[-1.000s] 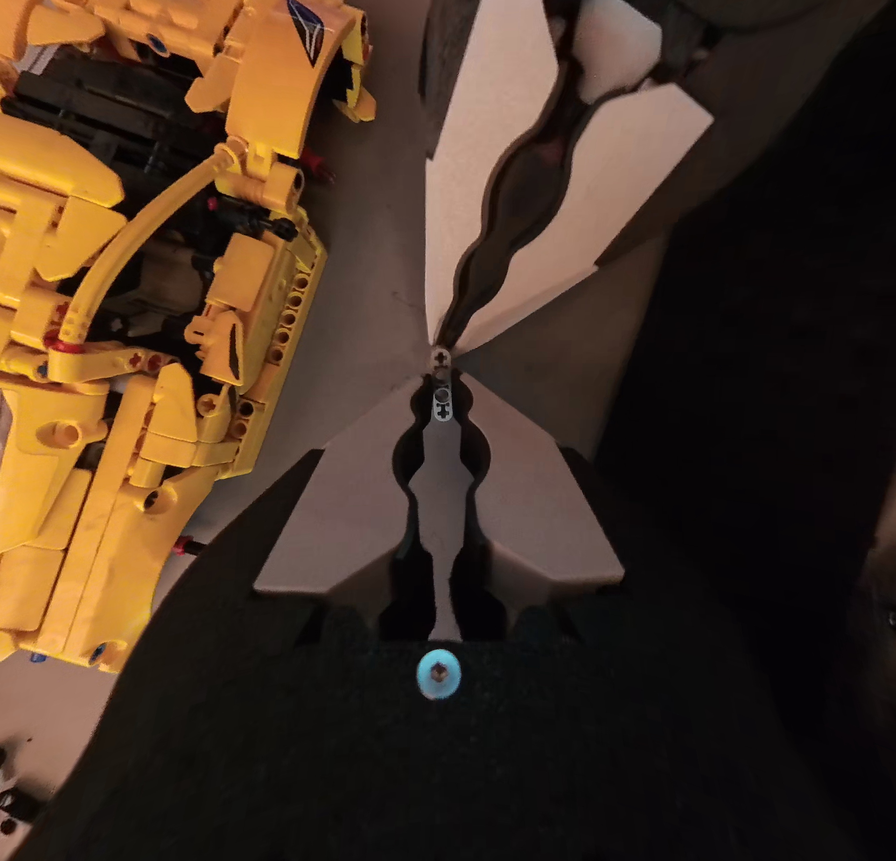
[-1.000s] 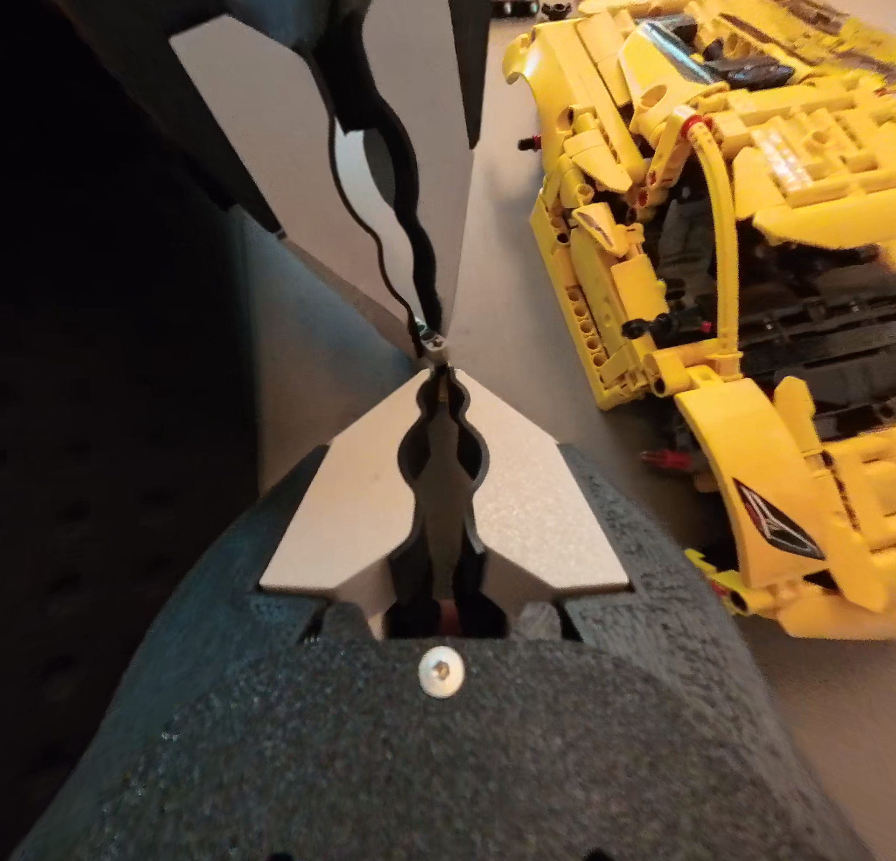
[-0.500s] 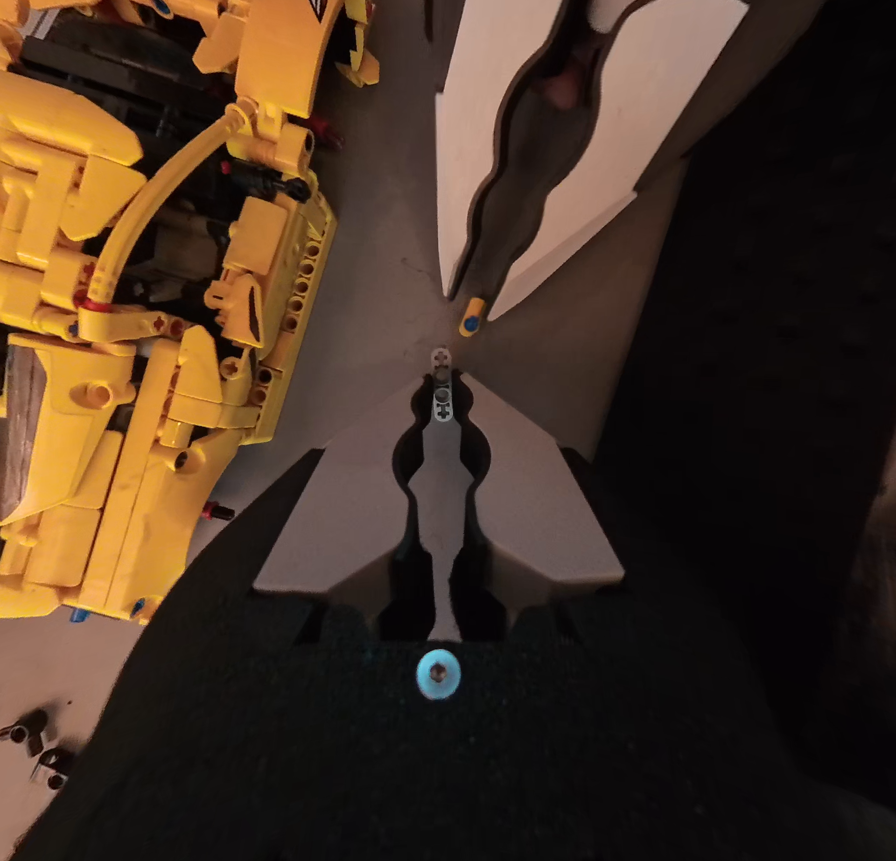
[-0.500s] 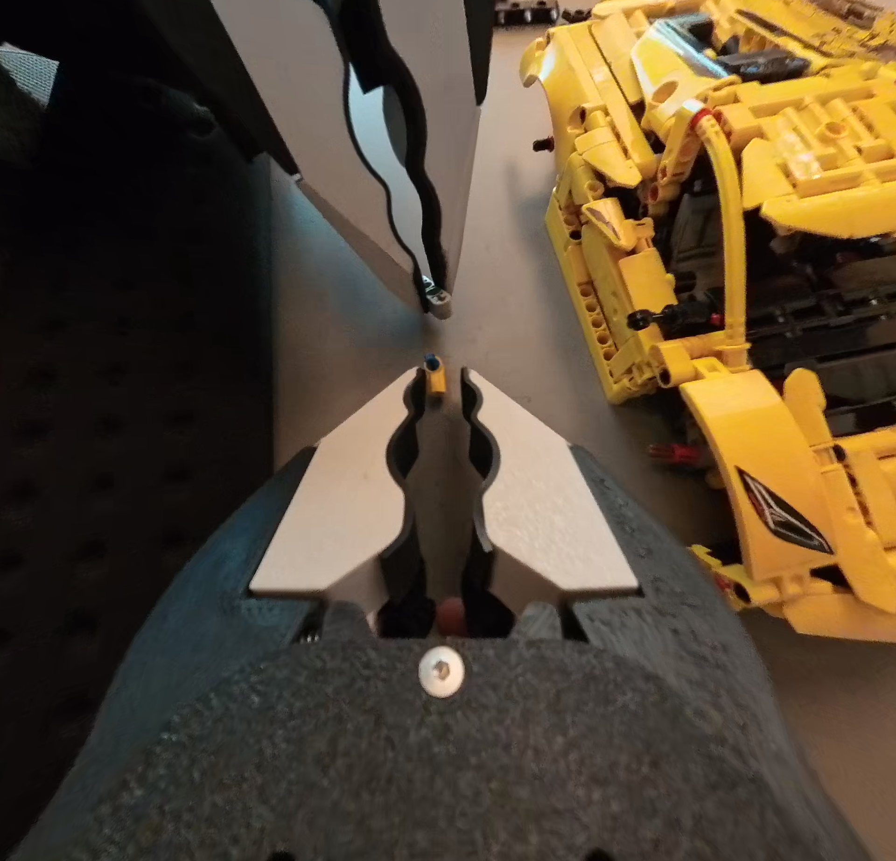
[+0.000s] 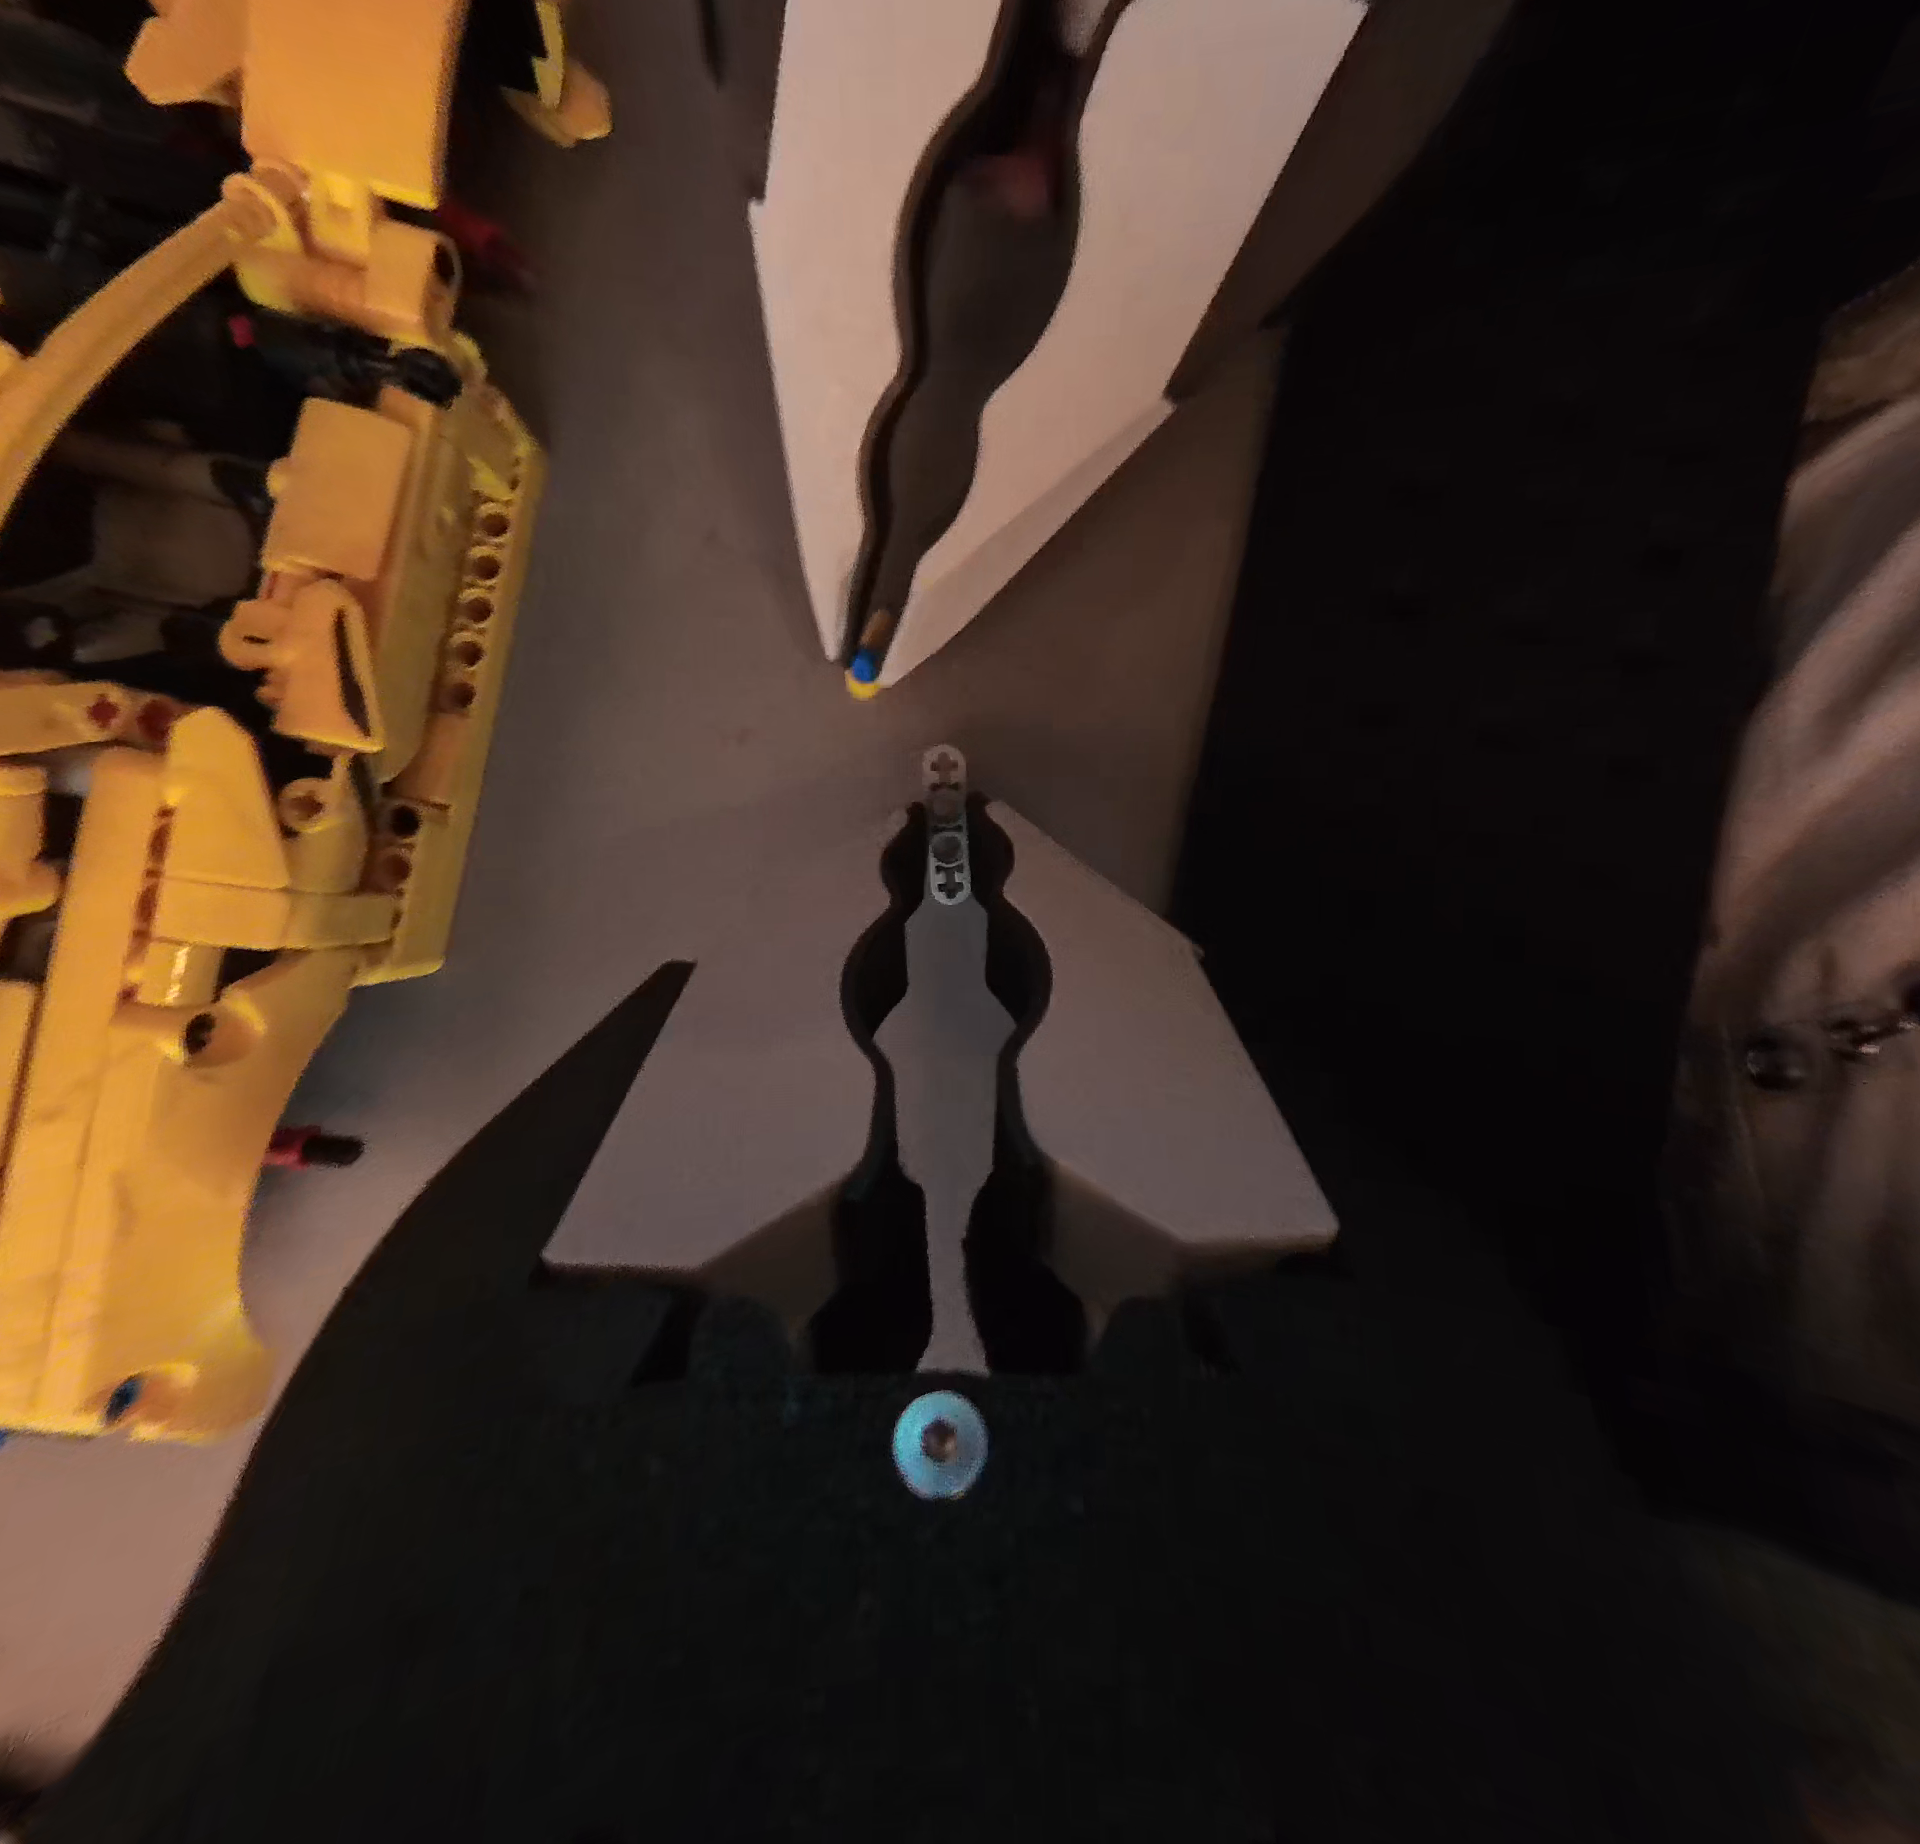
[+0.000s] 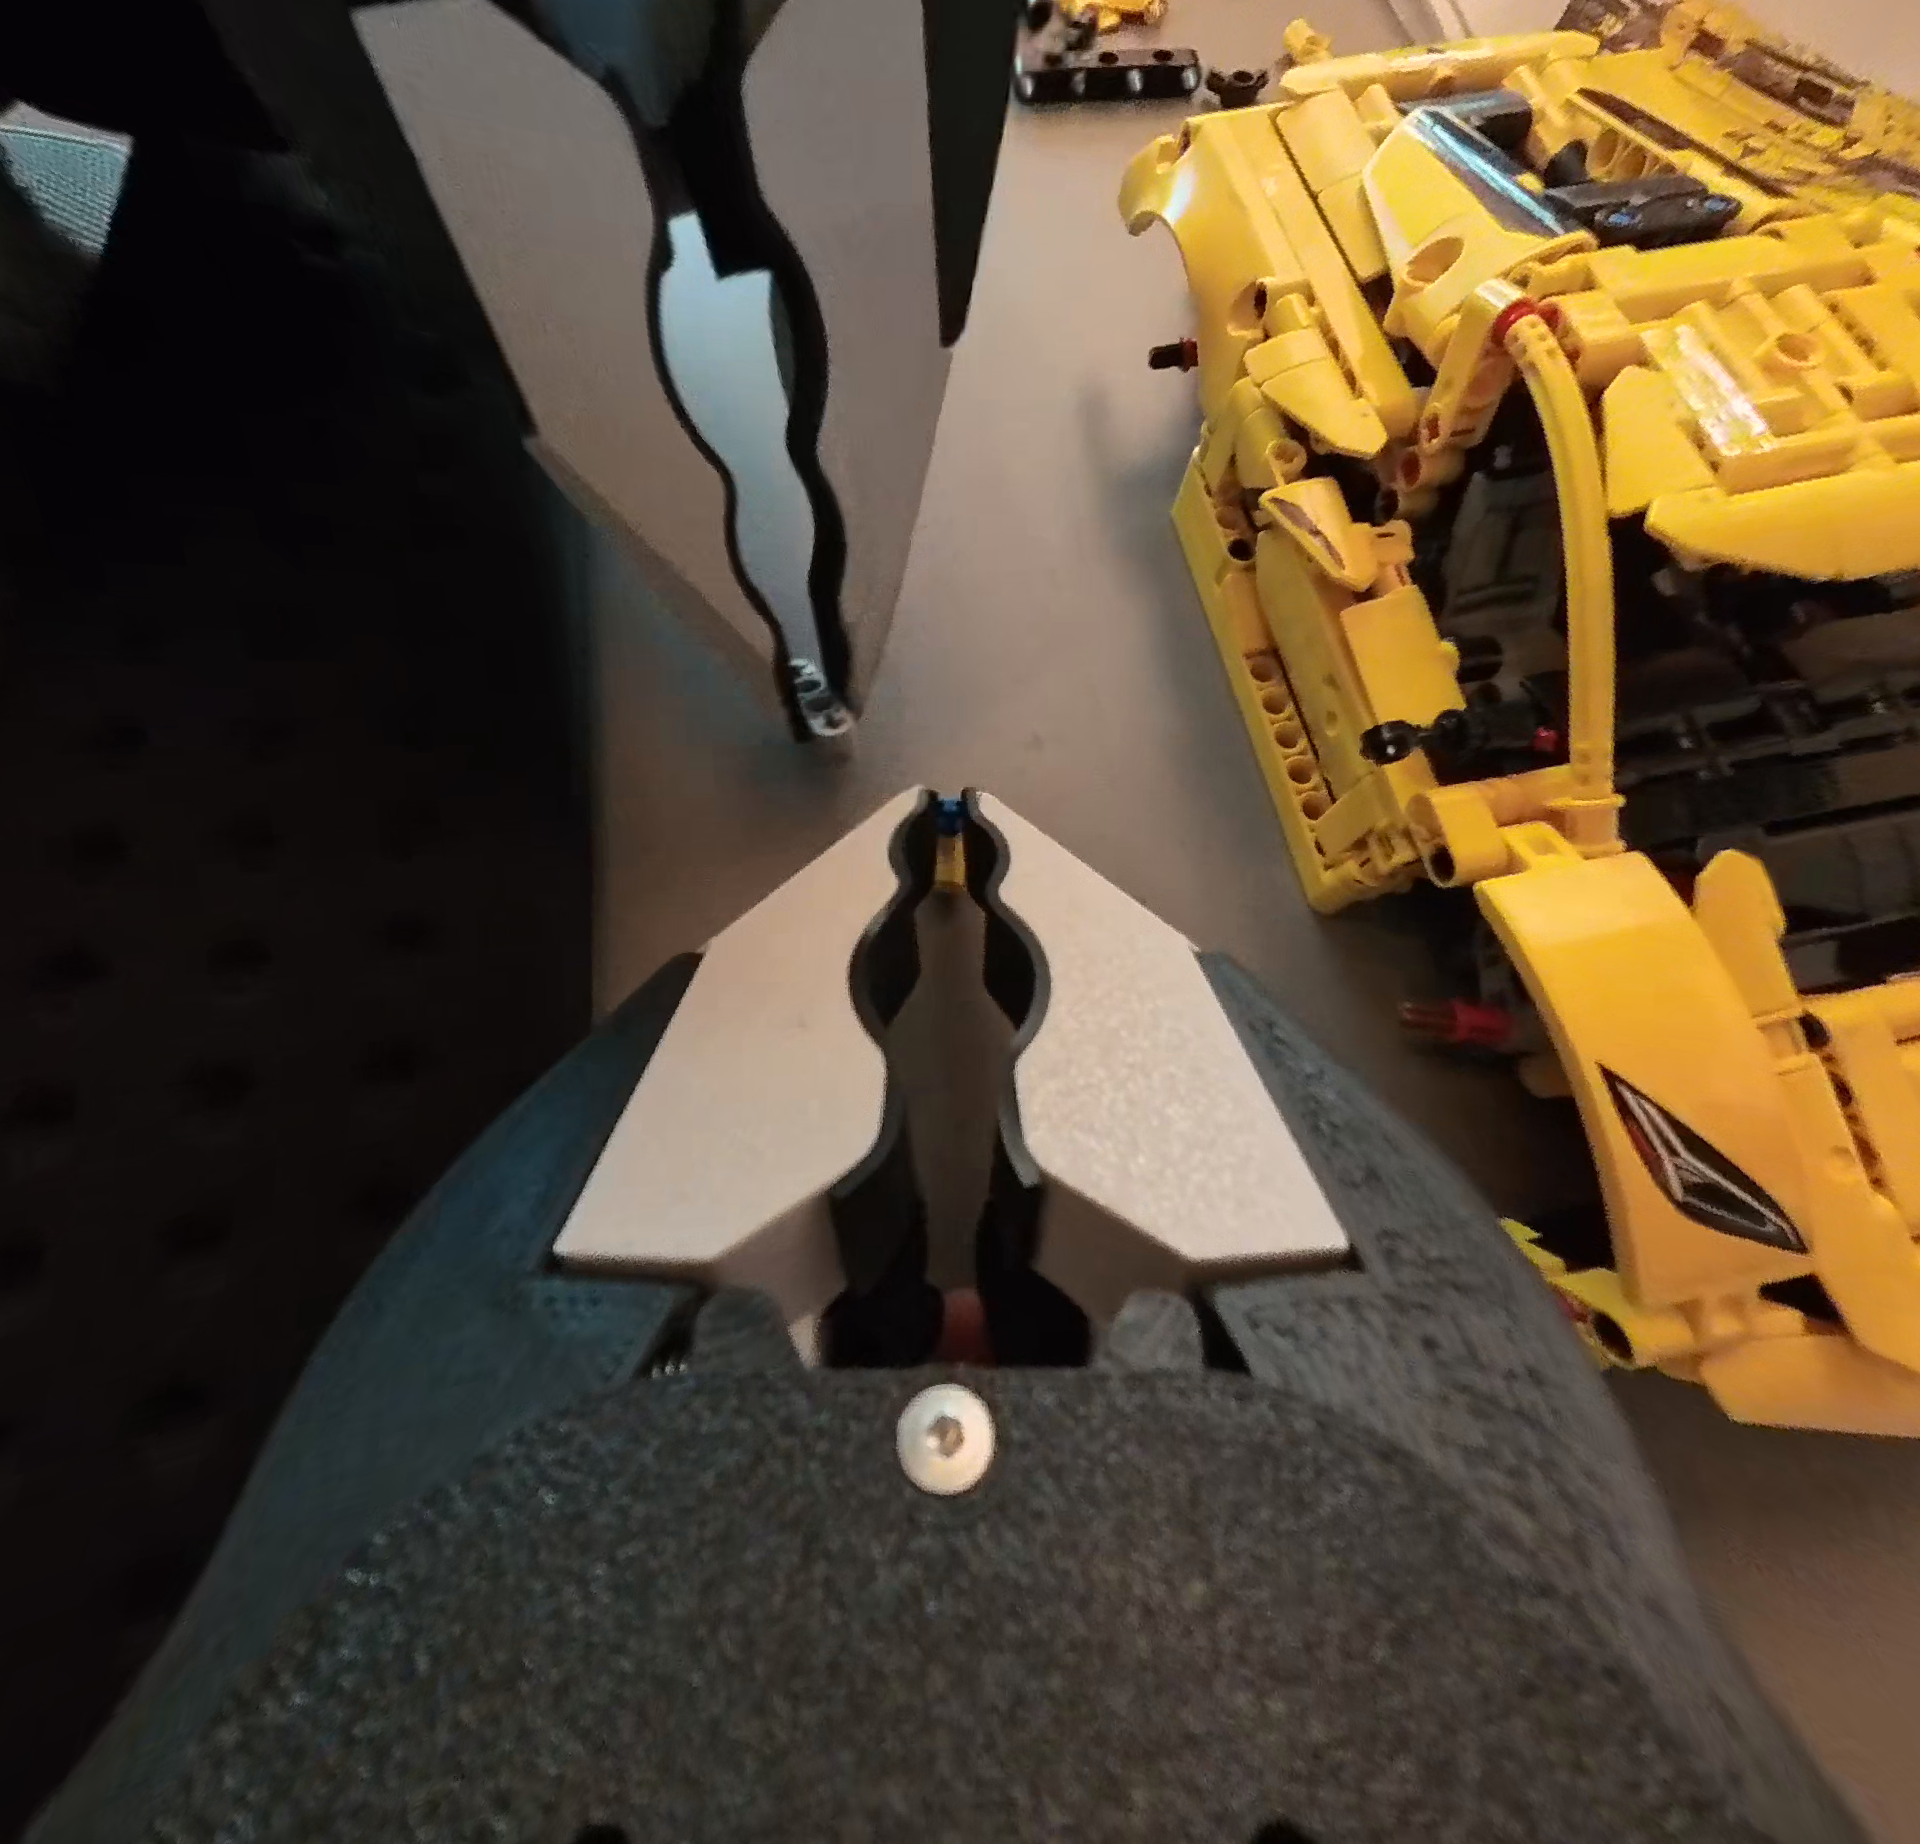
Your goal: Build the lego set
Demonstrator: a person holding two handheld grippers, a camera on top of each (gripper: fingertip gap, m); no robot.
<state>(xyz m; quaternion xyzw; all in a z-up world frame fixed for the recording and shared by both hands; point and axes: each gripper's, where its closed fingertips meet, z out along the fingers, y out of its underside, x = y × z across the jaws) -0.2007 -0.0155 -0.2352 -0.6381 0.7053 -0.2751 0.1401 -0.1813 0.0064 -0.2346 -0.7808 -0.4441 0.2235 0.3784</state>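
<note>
Both grippers have pulled apart since a sec ago, tips no longer touching. Left gripper (image 5: 943, 807) closed on a small grey liftarm (image 5: 945, 838), frame centre. Right gripper (image 6: 948, 807) closed on a yellow/blue pin piece (image 6: 948, 838). Yellow lego car (image 6: 1558, 651) on table (image 6: 1039, 547), right side of right wrist view; no containers

Car (image 6: 1558, 651) is showing yellow over black; beam (image 5: 947, 838) is showing grey; pin (image 6: 948, 838) is showing yellow, blue-tipped.
</note>
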